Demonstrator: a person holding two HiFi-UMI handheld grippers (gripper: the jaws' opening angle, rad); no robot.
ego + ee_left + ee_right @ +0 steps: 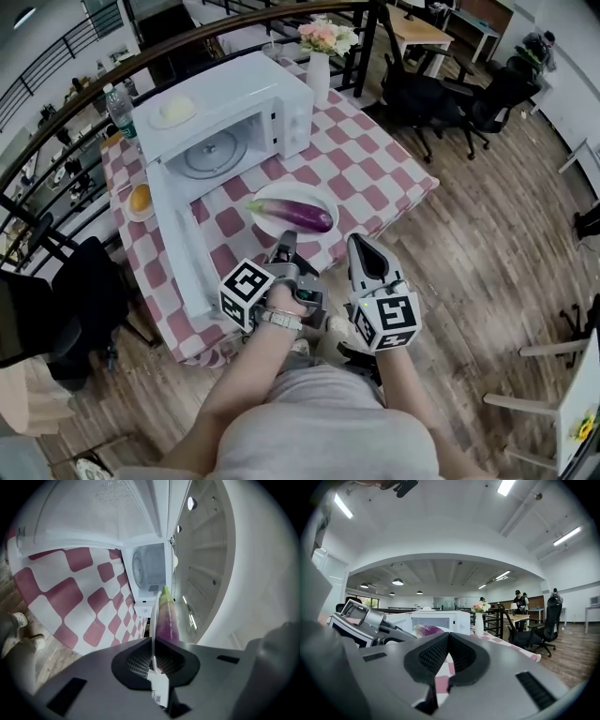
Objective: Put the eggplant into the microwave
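A pale greyish top (328, 427), short-sleeved as far as I can tell; a metal-banded watch (280, 319) at the left wrist; the left gripper (285, 240) and right gripper (362, 244) are grey, wedge-nosed shells; each carries a marker cube (246, 292), white with black squares; the inner pads (433, 656) are black and ribbed.

A table in a red-and-white chequered cloth (375, 178) carries a boxy white microwave oven (244, 89). A white round plate (300, 193) and a white vase (319, 77) stand beside it

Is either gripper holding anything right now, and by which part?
The left gripper pinches the plate by its near rim, eggplant on it; the right gripper holds nothing.
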